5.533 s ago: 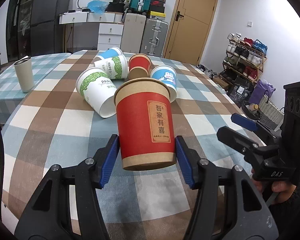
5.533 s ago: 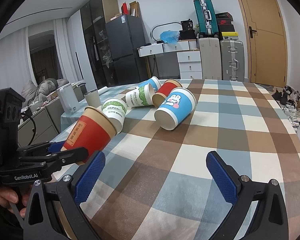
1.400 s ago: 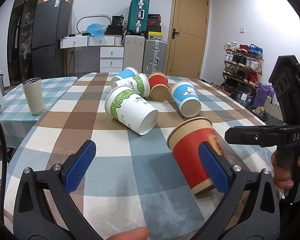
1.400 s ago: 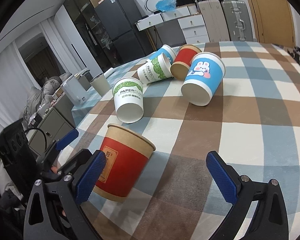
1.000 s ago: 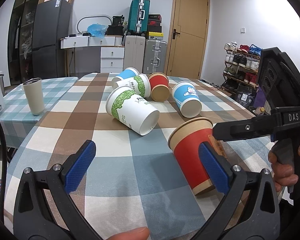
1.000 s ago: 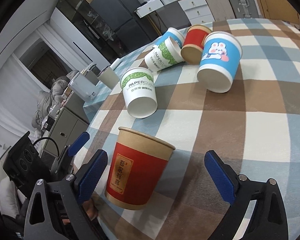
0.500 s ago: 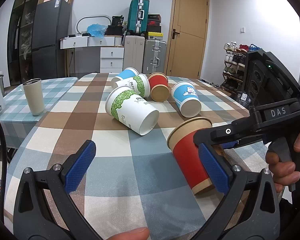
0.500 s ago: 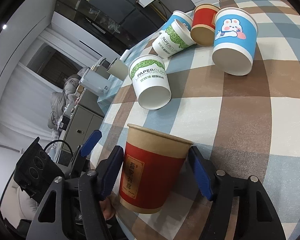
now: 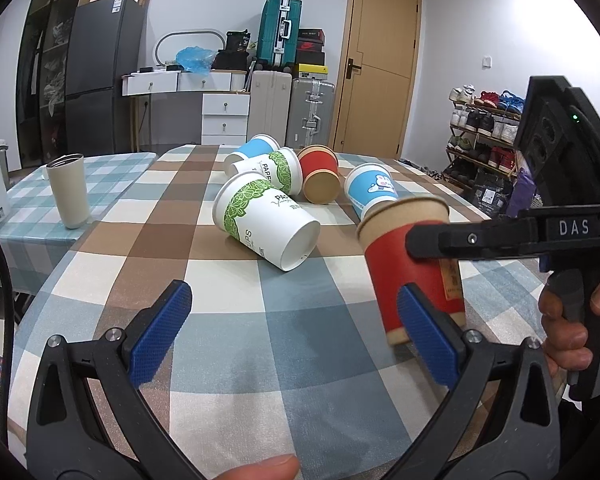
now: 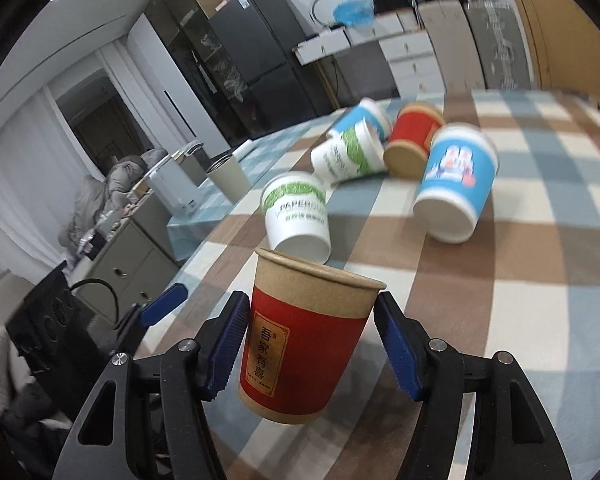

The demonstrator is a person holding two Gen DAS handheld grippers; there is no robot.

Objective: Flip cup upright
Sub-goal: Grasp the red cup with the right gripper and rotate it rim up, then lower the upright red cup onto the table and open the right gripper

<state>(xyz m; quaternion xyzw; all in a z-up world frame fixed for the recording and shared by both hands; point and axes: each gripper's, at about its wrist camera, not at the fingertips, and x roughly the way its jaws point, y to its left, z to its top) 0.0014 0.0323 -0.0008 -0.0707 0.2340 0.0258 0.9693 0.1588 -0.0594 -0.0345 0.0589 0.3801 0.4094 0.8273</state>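
A red paper cup with a brown rim (image 10: 306,338) stands upright, mouth up, between the blue pads of my right gripper (image 10: 310,344), which is shut on it and holds it just above the checked tablecloth. In the left wrist view the same red cup (image 9: 410,268) is at the right, with the right gripper's black finger across it. My left gripper (image 9: 296,332) is open and empty, low over the cloth, left of the cup.
Several paper cups lie on their sides farther back: a green-leaf white cup (image 9: 266,224), a second white cup (image 9: 270,170), a red cup (image 9: 320,180) and blue cups (image 9: 370,190). A beige tumbler (image 9: 69,190) stands on a side table at the left.
My right gripper has closed on the red cup and lifted it slightly off the cloth. My left gripper has stayed open and still.
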